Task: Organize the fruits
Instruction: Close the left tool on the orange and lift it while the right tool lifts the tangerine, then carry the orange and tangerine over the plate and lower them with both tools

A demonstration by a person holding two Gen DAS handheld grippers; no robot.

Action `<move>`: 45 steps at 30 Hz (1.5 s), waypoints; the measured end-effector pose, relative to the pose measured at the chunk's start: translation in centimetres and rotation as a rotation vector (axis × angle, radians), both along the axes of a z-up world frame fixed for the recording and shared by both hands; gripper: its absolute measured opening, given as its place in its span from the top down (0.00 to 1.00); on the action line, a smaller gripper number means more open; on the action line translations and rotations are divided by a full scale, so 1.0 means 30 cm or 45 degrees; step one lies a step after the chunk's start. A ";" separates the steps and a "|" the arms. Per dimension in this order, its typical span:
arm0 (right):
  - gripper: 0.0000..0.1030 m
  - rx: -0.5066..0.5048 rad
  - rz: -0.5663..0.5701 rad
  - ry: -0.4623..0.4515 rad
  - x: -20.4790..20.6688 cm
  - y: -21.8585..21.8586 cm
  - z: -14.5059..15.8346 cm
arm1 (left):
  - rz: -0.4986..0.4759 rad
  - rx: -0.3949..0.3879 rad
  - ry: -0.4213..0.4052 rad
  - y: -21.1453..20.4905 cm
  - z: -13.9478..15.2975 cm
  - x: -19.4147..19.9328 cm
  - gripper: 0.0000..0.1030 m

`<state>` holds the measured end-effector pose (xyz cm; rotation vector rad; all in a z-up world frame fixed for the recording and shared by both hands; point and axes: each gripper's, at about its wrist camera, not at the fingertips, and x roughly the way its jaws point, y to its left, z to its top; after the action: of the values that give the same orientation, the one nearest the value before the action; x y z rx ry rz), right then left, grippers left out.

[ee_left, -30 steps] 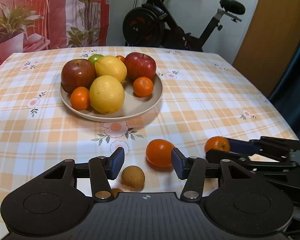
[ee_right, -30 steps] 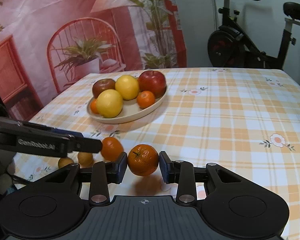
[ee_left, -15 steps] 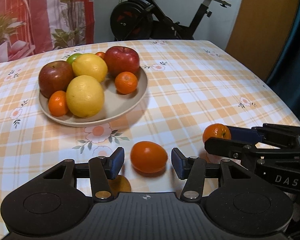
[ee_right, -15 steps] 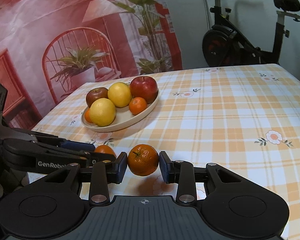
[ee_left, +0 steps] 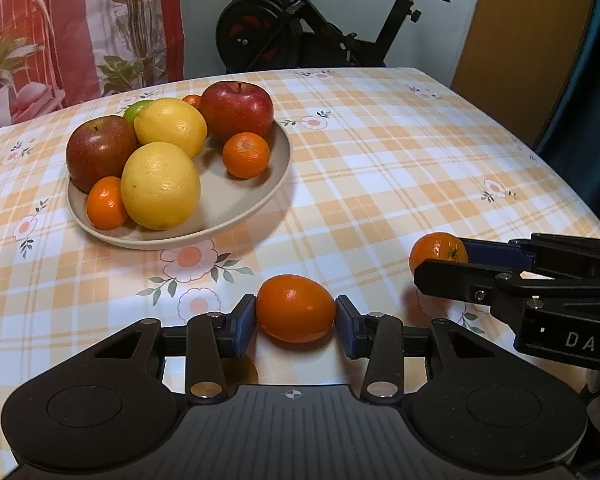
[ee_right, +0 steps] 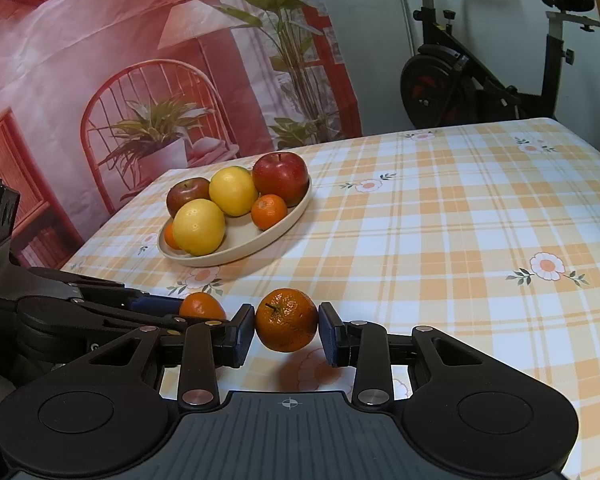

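While both grippers pinch fruit, the left gripper (ee_left: 295, 319) fingers clamp an oval orange (ee_left: 295, 308), long axis across the fingers; the right gripper (ee_right: 287, 330) fingers clamp a mandarin (ee_right: 287, 319) above the counter (ee_right: 440, 216). Plate (ee_left: 260, 204) of apples and lemons sits at 11 o'clock, path unobstructed.

The worktop (ee_left: 380, 168) is covered with an orange-and-white plaid tablecloth (ee_right: 460, 220) printed with small flowers. On it, toward the far left, sits a shallow beige plate (ee_left: 236, 204) carrying apples, lemons and small mandarins. A dark orange-brown fruit (ee_left: 240, 372) lies on the cloth at the near edge, mostly hidden, so its kind cannot be told.
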<state>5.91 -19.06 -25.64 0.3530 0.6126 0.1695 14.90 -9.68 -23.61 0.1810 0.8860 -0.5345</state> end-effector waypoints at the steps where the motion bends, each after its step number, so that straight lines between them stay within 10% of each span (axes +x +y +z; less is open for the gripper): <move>1: 0.69 0.000 0.001 0.000 0.000 0.000 0.000 | 0.001 -0.003 -0.004 0.002 0.002 0.000 0.57; 30: 0.69 -0.056 0.138 -0.054 0.369 0.062 0.114 | 0.316 -0.106 -0.206 0.235 0.170 0.235 0.57; 45: 0.69 -0.108 0.204 0.037 0.484 0.132 0.055 | 0.254 -0.142 -0.231 0.168 0.170 0.334 0.57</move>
<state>20.42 -15.10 -23.99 0.2242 0.6752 0.2916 24.92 -4.64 -18.51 0.0381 0.6868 -0.3738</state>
